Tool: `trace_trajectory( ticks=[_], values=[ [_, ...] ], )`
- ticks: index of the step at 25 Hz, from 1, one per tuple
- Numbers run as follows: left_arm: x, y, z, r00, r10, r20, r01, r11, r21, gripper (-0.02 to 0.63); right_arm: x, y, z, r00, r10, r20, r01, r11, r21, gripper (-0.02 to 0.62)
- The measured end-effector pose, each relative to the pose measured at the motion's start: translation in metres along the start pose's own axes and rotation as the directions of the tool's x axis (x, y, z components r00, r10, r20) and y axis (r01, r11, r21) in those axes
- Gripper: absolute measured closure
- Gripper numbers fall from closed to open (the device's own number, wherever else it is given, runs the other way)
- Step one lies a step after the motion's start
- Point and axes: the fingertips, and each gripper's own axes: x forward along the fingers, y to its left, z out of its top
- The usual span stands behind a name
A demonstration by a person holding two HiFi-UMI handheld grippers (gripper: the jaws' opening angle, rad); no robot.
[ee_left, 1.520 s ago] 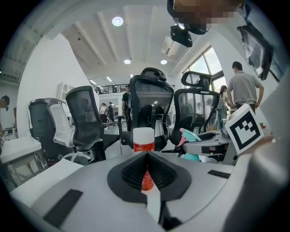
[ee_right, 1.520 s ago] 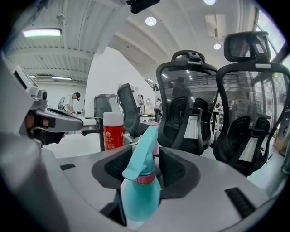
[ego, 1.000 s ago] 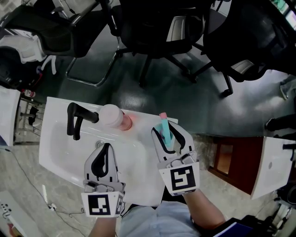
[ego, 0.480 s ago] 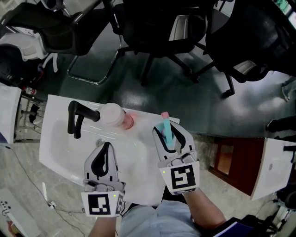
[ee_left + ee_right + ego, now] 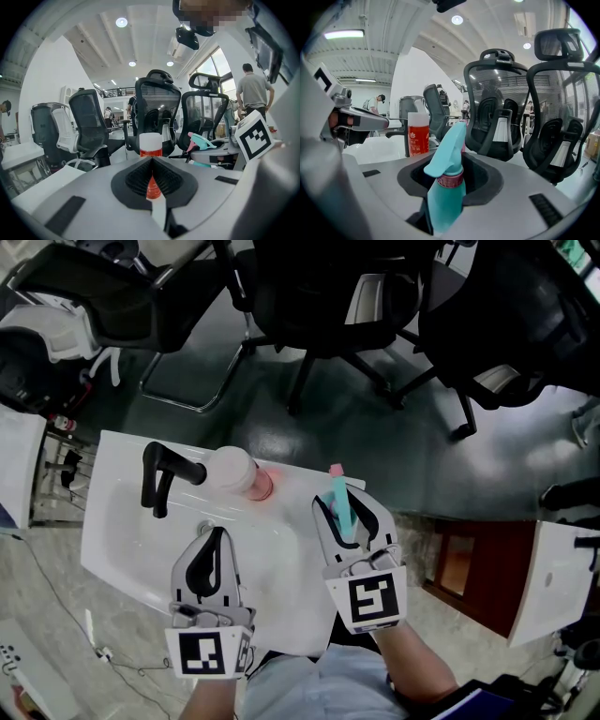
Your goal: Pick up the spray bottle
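Note:
A teal spray bottle (image 5: 339,512) with a pink nozzle tip stands upright at the right end of the white sink counter (image 5: 122,540). My right gripper (image 5: 341,506) has a jaw on each side of it. In the right gripper view the bottle (image 5: 445,187) fills the gap between the jaws, which are closing on its body. My left gripper (image 5: 217,538) hovers over the basin, shut and empty, and points at a red bottle (image 5: 151,145) with a white cap. The spray bottle's head (image 5: 204,140) also shows at the right of the left gripper view.
A black faucet (image 5: 159,474) stands at the back left of the sink, with the red, white-capped bottle (image 5: 234,472) just right of it. Black office chairs (image 5: 319,306) crowd the dark floor beyond. A dark red cabinet (image 5: 469,563) sits to the right.

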Motion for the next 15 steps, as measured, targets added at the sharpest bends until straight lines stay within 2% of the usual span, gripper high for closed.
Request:
trace_trajectory(
  ticks=[15],
  values=[
    [-0.041, 0.003, 0.024, 0.997, 0.001, 0.081, -0.002, 1.000, 0.014, 0.588, -0.038, 0.025, 0.045, 0.996, -0.005, 0.094, 0.009, 0.999, -0.040, 0.445]
  ],
)
